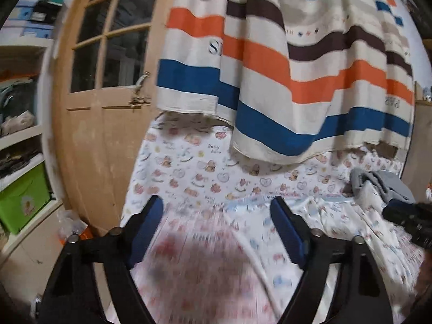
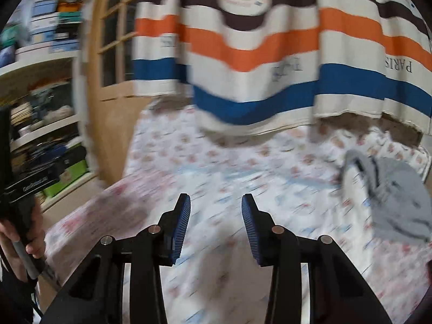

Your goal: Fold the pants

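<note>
Grey pants [image 2: 391, 191] lie crumpled on the patterned bed sheet [image 2: 243, 167] at the right; they also show in the left wrist view [image 1: 383, 183] at the far right. My left gripper [image 1: 217, 208] is open and empty above the sheet, well left of the pants. My right gripper [image 2: 216, 205] is open and empty above the sheet, the pants ahead to its right. The right gripper's body [image 1: 407, 221] shows at the right edge of the left wrist view. The left gripper's handle [image 2: 27, 189] shows at the left of the right wrist view.
A striped curtain [image 1: 297, 67] hangs over the far edge of the bed. A wooden door with glass panes [image 1: 108, 67] stands at the left. Shelves with boxes and a green bin [image 1: 21, 199] are at the far left.
</note>
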{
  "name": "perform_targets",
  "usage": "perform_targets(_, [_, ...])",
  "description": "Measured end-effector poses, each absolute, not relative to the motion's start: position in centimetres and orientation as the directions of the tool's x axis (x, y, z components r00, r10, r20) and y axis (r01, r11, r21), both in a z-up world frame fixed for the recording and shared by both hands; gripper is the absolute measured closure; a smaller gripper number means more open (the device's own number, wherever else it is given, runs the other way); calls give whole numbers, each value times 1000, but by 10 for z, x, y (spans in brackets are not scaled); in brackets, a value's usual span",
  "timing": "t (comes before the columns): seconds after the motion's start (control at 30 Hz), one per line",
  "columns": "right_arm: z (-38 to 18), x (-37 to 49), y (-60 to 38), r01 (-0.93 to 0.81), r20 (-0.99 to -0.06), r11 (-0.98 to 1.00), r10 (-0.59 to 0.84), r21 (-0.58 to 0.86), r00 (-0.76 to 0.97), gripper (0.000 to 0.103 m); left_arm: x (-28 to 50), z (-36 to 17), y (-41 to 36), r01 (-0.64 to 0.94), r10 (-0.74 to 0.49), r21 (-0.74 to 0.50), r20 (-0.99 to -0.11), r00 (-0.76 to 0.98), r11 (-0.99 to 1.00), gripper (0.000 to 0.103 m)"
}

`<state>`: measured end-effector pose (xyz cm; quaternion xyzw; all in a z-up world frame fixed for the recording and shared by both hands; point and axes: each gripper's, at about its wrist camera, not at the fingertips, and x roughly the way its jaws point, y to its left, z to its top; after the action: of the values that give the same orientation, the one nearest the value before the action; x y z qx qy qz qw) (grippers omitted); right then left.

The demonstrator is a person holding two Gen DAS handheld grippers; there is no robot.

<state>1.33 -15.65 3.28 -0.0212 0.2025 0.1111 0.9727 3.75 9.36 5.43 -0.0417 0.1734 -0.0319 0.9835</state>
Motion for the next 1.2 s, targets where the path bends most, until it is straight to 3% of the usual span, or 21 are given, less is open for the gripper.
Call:
perform_targets(0.17, [58,106,-181,-185,-537,980,192,67,822,62,120,64,85,-33,-40,-154,-446,894,988,42])
perform_targets(0.33, [58,179,-174,-180,-611,982,179,60,771,62,185,67,70,-23,-68,-169,-516,854,985,43])
perform_targets(0.57, [29,254,-149,-194,-660,980,168,35,732,62,235,-3,70,16,-216,-270,-730,649,963,42])
perform_targets(0.73, [6,270,-140,-212,-657,977,179,30,732,62,248,-31,68,18,-247,-302,-745,619,953,43])
perform_targets(0.87, [-1,275,-146,-205,-666,979,156,5,730,62,260,-47,60,33,-248,-284,-767,592,958,52])
perform_targets(1.0, [5,281,-171,-190,-671,978,198,87,715,62,266,-56,65,12,-329,-389,-764,555,921,54])
perform_targets(1.1, [5,285,-181,-211,-681,972,223,102,697,62,266,-54,62,19,-294,-347,-762,577,938,56])
perform_targets(1.13, [4,286,-182,-211,-685,973,213,88,696,62,266,-54,61,19,-280,-331,-763,582,943,66])
perform_targets(1.17, [2,287,-183,-212,-691,974,204,74,694,62,267,-55,60,13,-267,-319,-768,582,948,86])
perform_targets(1.2, [1,288,-184,-214,-695,974,202,72,690,62,269,-58,61,8,-265,-319,-773,577,948,100])
